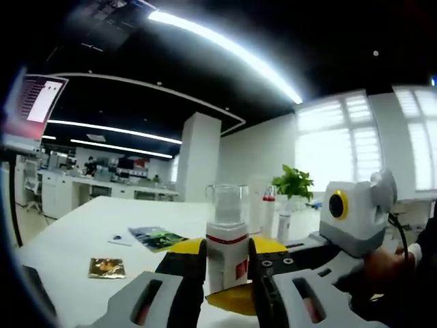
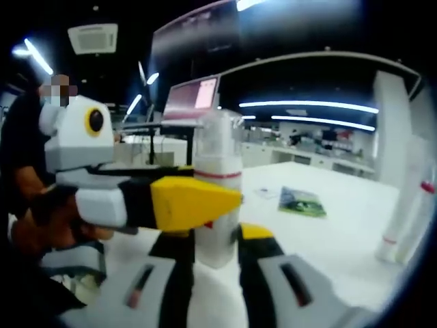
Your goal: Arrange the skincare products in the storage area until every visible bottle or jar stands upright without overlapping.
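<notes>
Both tongs hold one white bottle (image 1: pixel 226 246) with a clear cap and a red band, so the tidying looks to be partway through, with this bottle not yet released. In the left gripper view it stands upright between the left tongs (image 1: pixel 227 263), whose black jaws press its lower body from either side. The right tongs (image 1: pixel 311 249) come in from the right of that view, their yellow tips reaching the bottle from the far side.

In the right gripper view the same bottle (image 2: pixel 217 198) rises between the right tongs (image 2: pixel 217 256), gripped near its base, while the left tongs (image 2: pixel 194 201) cross in front of it from the left with a yellow jaw against its middle. Whether its base rests on the white counter (image 1: pixel 82 239) or hangs just above it cannot be told.

Other slim white bottles (image 1: pixel 273 212) stand upright farther back, near a potted plant (image 1: pixel 293 183); in the right gripper view two pale tubes (image 2: pixel 410 219) lean at the far right edge, though that may be lens bending. A green leaflet (image 1: pixel 156 238) and a gold sachet (image 1: pixel 106 268) lie flat on the counter, apart from the bottles.

A person's hand (image 2: pixel 54 225) grips the left tool level, pointing across; the right tool points forward along the counter.

What is left, by my judgement, is to set this bottle down upright clear of the others and let go.
</notes>
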